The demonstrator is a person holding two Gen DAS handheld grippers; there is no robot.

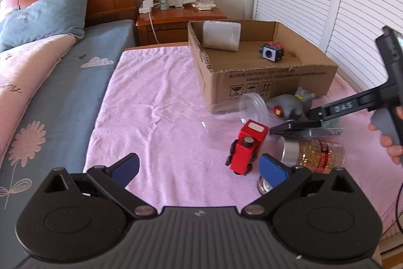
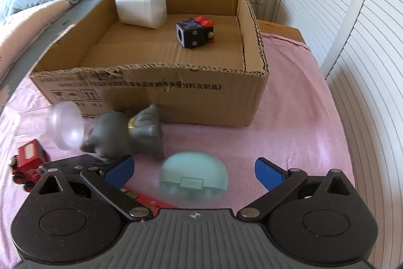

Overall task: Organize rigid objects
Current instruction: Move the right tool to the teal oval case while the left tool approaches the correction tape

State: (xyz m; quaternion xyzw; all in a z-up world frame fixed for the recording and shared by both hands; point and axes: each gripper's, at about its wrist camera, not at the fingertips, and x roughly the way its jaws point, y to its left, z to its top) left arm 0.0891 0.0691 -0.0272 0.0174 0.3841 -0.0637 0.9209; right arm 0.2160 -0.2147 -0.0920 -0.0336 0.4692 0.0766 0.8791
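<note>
A cardboard box (image 1: 274,77) (image 2: 156,95) stands on a pink towel and holds a white container (image 1: 221,35) (image 2: 141,8) and a dark cube toy (image 1: 272,51) (image 2: 195,33). In front of the box lie a red toy train (image 1: 245,150) (image 2: 29,161), a clear jar (image 1: 252,109) (image 2: 66,126), a grey toy figure (image 1: 289,105) (image 2: 126,134), a glitter jar (image 1: 314,151) and a pale green round case (image 2: 192,179). My left gripper (image 1: 199,169) is open, just left of the train. My right gripper (image 2: 194,172) is open over the green case.
The pink towel (image 1: 156,97) covers a low table beside a bed with blue sheet (image 1: 63,97) and pillows. A wooden nightstand (image 1: 181,17) with a fan and chargers stands behind the box. White slatted doors (image 2: 352,42) run along the right.
</note>
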